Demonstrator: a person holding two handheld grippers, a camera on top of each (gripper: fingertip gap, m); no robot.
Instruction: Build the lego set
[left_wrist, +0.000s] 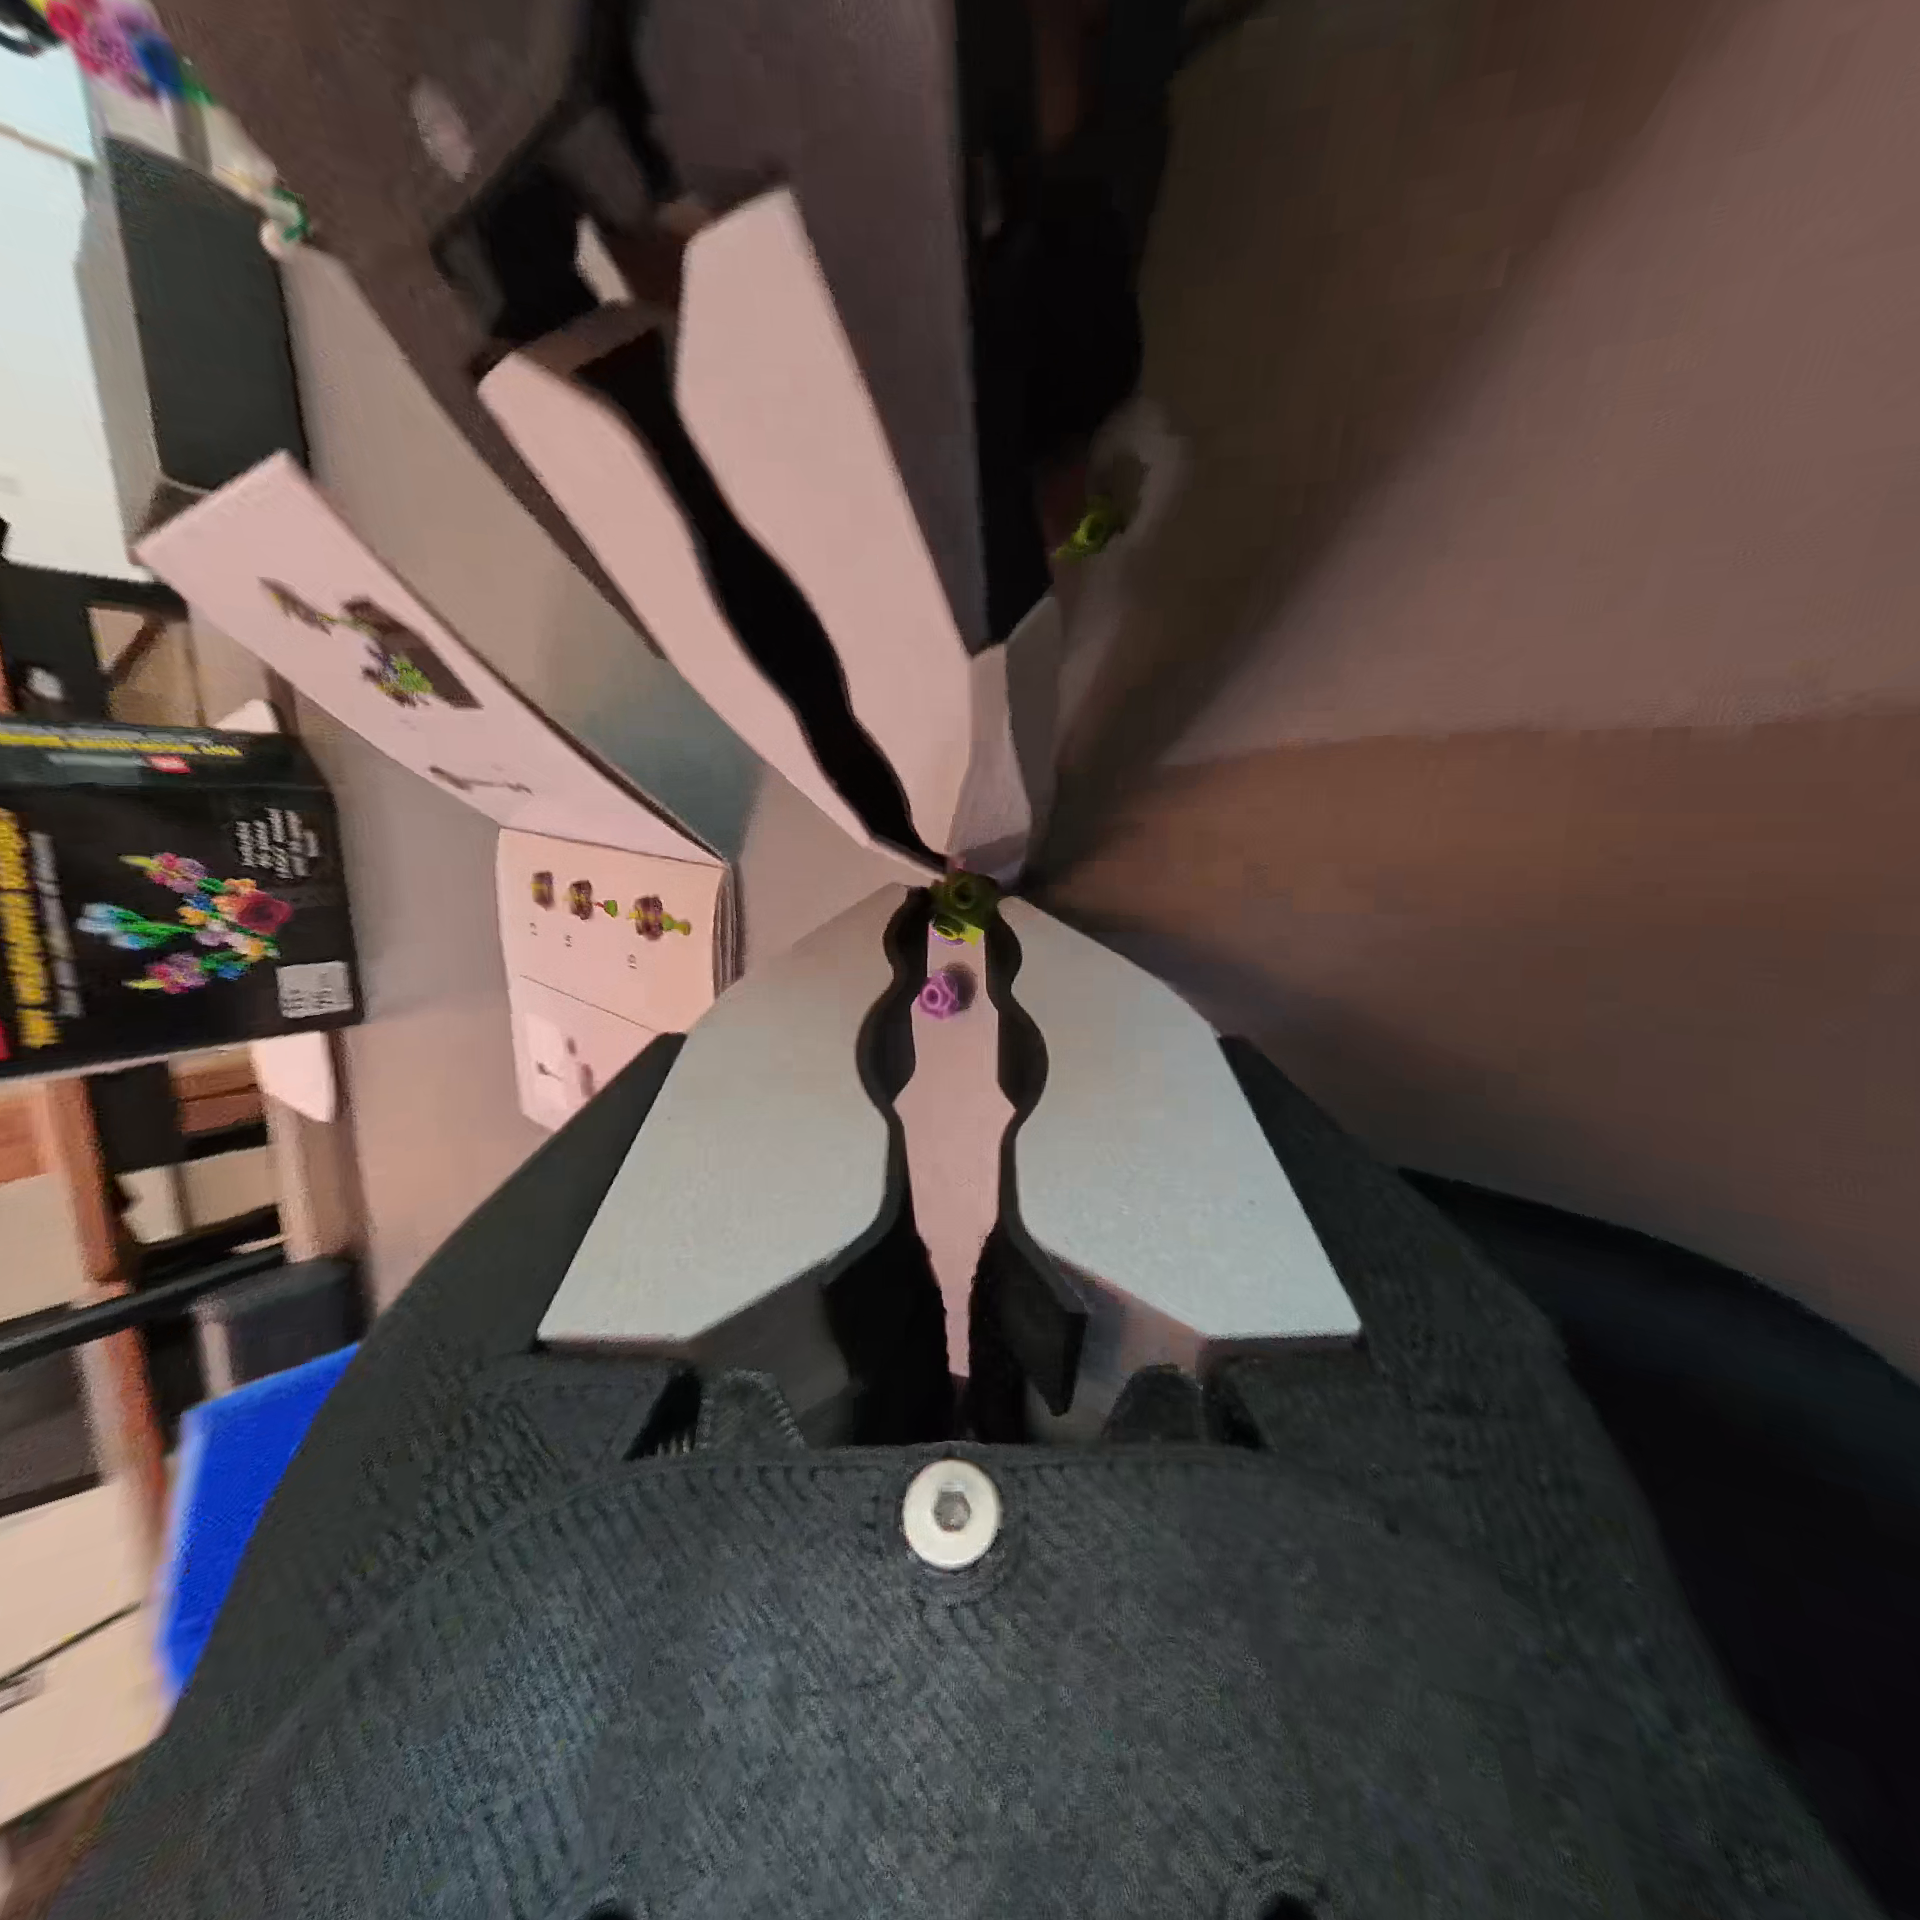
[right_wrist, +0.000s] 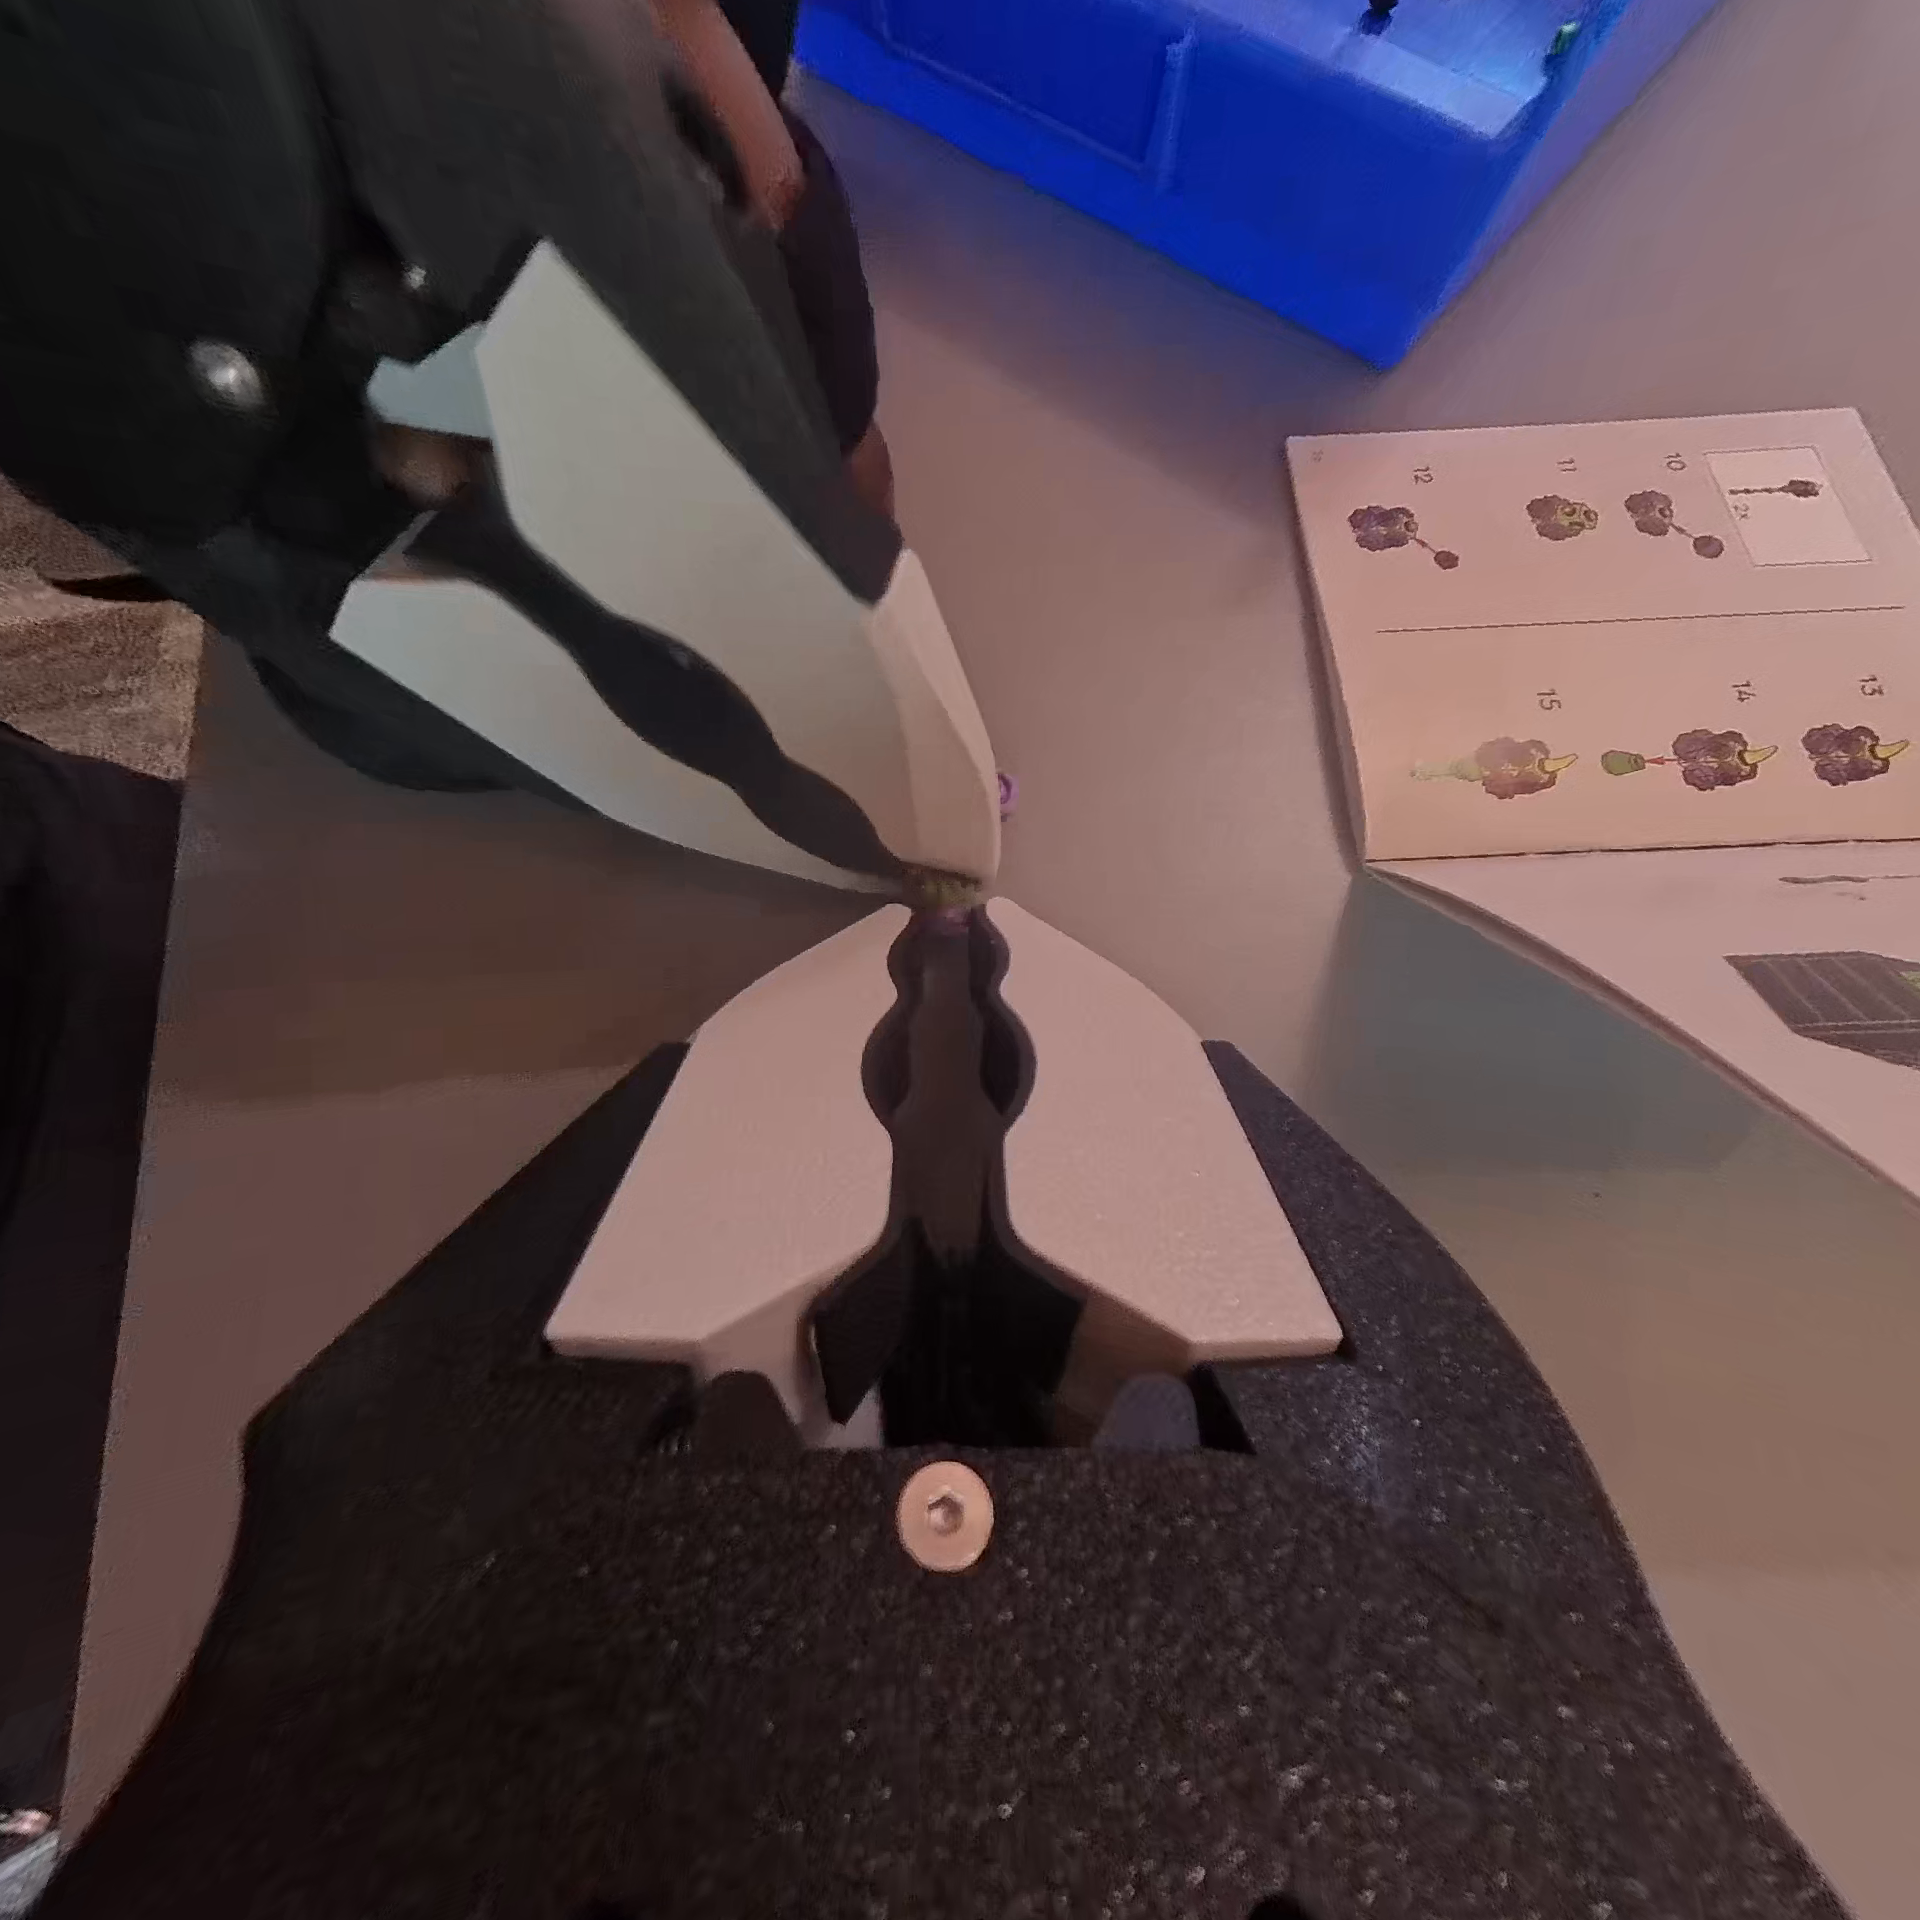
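Tip-to-tip: hand-held grippers (left_wrist: 961, 914) (right_wrist: 943, 920) pinch green piece (left_wrist: 961, 902)

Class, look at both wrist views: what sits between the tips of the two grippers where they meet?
A small lime-green piece joined to a purple piece, pinched between the left gripper and right gripper; both views show it.

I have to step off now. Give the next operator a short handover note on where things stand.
Left gripper: shut on the lime green piece.
Right gripper: shut on a small purple piece.
Both tips meet above the grey table, pieces pressed together.
A loose purple piece lies below; instruction booklet open at right, blue bin beyond.
Left: confirm they have seated, then follow the booklet.
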